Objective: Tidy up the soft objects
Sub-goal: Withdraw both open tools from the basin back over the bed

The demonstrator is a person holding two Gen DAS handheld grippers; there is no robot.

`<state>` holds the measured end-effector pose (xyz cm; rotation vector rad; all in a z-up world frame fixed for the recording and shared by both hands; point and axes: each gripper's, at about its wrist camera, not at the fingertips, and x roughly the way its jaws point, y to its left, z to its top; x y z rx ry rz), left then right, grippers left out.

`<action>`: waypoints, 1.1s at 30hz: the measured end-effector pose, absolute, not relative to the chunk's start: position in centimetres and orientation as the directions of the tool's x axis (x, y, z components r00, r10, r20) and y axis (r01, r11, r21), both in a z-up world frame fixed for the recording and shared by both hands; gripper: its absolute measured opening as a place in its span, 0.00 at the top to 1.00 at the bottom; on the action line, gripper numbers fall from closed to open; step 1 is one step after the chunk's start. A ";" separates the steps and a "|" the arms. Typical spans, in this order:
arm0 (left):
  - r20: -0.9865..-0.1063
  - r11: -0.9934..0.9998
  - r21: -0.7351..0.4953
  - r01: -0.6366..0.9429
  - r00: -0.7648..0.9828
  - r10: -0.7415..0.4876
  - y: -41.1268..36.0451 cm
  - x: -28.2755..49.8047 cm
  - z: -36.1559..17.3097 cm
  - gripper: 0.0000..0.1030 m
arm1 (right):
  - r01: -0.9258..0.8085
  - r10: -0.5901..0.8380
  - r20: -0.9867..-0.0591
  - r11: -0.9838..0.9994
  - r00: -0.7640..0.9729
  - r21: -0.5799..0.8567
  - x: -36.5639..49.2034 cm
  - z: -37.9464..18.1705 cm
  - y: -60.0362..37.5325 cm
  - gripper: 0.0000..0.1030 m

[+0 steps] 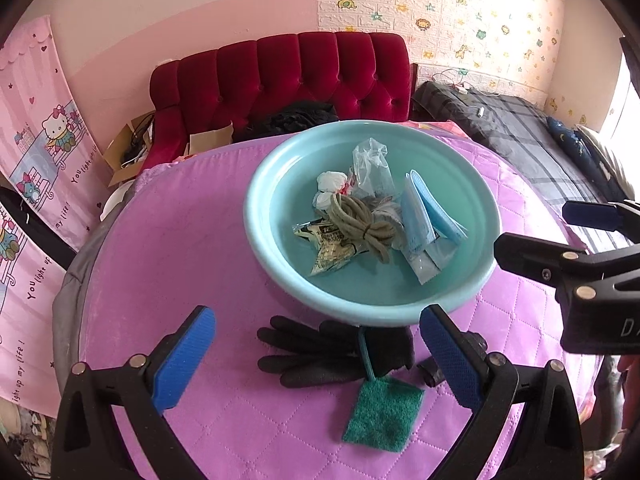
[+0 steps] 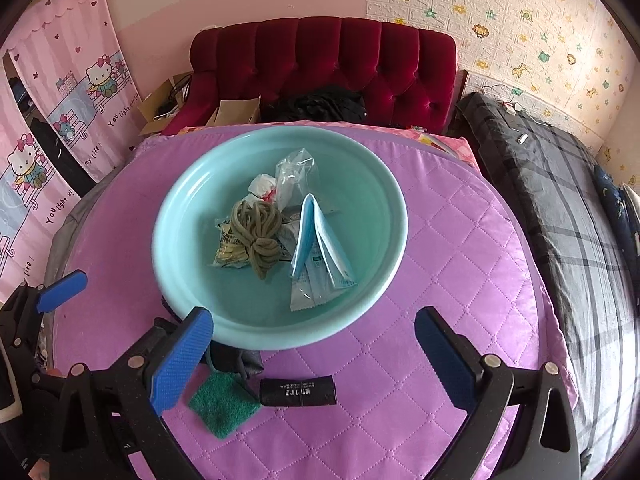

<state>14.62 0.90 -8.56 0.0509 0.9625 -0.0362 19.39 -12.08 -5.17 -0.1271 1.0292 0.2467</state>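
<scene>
Both my tools hang released and empty, the left tool (image 1: 316, 360) and right tool (image 2: 314, 354) spread wide. The black glove (image 1: 320, 354) lies just ahead between my left pads, long axis crosswise, fingers pointing left, its cuff beneath the teal basin's (image 1: 280, 280) near rim.

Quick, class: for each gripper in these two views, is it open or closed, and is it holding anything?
Left gripper: open, holding nothing.
Right gripper: open wide, holding nothing.
</scene>
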 end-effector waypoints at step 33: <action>-0.866 0.990 -0.017 0.138 0.493 -0.083 -1.5 -1.0 -13.2 0.00 | -0.311 0.145 -0.871 0.950 0.469 -0.010 7.5 -9.6 -16.1 0.00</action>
